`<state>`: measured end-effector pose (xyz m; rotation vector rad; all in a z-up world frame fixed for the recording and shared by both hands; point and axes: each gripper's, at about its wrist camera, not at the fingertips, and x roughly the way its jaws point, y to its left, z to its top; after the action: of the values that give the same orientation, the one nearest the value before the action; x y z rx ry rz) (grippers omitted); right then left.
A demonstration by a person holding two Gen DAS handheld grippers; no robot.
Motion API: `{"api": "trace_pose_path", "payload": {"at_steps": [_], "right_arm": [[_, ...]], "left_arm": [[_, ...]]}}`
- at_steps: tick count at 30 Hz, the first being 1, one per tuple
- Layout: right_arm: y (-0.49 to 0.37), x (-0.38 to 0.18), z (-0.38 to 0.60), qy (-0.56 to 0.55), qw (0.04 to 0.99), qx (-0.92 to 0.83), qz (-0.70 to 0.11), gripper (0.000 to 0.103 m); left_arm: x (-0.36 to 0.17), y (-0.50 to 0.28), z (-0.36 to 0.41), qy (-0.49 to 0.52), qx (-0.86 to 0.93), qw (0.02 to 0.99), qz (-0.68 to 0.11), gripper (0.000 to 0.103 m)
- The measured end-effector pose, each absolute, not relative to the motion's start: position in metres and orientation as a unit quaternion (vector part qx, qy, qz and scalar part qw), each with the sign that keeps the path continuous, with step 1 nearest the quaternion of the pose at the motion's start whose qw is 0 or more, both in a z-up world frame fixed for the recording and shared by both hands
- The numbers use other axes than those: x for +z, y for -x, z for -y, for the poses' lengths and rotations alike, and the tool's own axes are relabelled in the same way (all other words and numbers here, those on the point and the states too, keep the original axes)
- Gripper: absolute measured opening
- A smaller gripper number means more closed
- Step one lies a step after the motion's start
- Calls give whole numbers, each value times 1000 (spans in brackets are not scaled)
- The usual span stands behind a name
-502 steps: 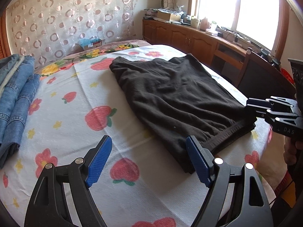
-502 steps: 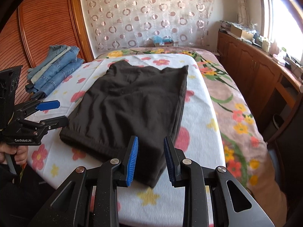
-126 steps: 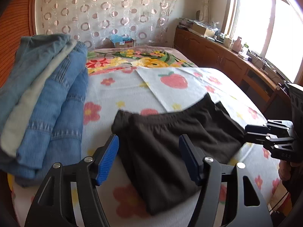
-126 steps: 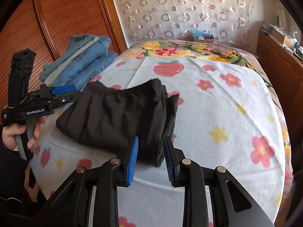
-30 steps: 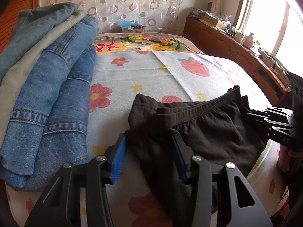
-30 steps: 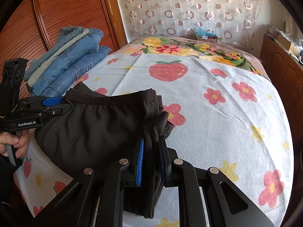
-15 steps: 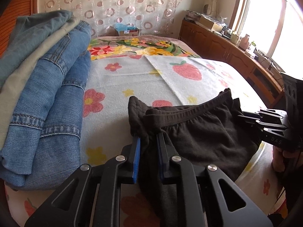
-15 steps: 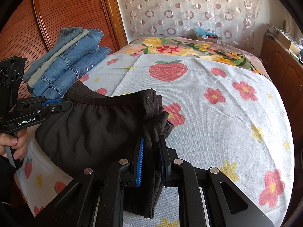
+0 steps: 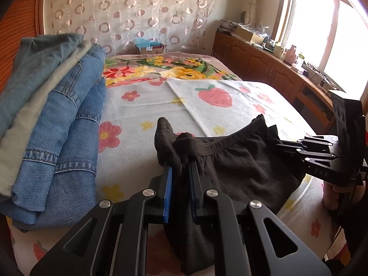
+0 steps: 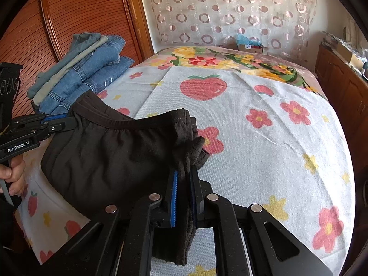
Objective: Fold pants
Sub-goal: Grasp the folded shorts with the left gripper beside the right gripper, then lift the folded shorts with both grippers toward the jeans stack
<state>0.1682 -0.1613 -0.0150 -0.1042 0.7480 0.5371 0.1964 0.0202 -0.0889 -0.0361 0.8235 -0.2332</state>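
Observation:
The black pants (image 9: 241,165), folded into a short bundle, hang between my two grippers near the front edge of the bed. My left gripper (image 9: 180,168) has its jaws closing, with the bundle's left corner bunched between the blue pads; a lump of cloth sticks up above them. My right gripper (image 10: 185,172) is also closing, its pads pressing on the right corner. The waistband (image 10: 128,123) runs along the bundle's far edge from one grip to the other. Each view shows the other gripper side-on: the right gripper (image 9: 299,151) and the left gripper (image 10: 66,119).
A stack of folded blue jeans (image 9: 53,119) lies on the bed's left side, close to the left gripper. The strawberry-and-flower bedspread (image 10: 264,149) stretches beyond the pants. Wooden cabinets (image 9: 253,62) line the window wall; a slatted wooden door (image 10: 80,23) stands behind the jeans. A hand (image 10: 13,172) grips the left tool.
The left jaws went from wide apart around the corner to clamped on it. Both corners of the pants have lifted slightly off the bedspread. The right gripper stayed where it was.

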Motion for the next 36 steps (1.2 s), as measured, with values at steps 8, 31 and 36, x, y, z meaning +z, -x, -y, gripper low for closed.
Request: {"api": "trace_pose_path", "payload": {"at_steps": [8,31,36], "right_arm": [[-152,-1,171,30,904,267,-333,8],[-76,27,189,30,931,252,-263,8],[-58,29,193,31,934,251,-253,8]], "left_arm": [[-74,-186,-15,15,-124,918,-376,14],[-16,-118,3,-1,-147,942,-300,14],[-7,-98,3,-3,-147,946,-290,14]]}}
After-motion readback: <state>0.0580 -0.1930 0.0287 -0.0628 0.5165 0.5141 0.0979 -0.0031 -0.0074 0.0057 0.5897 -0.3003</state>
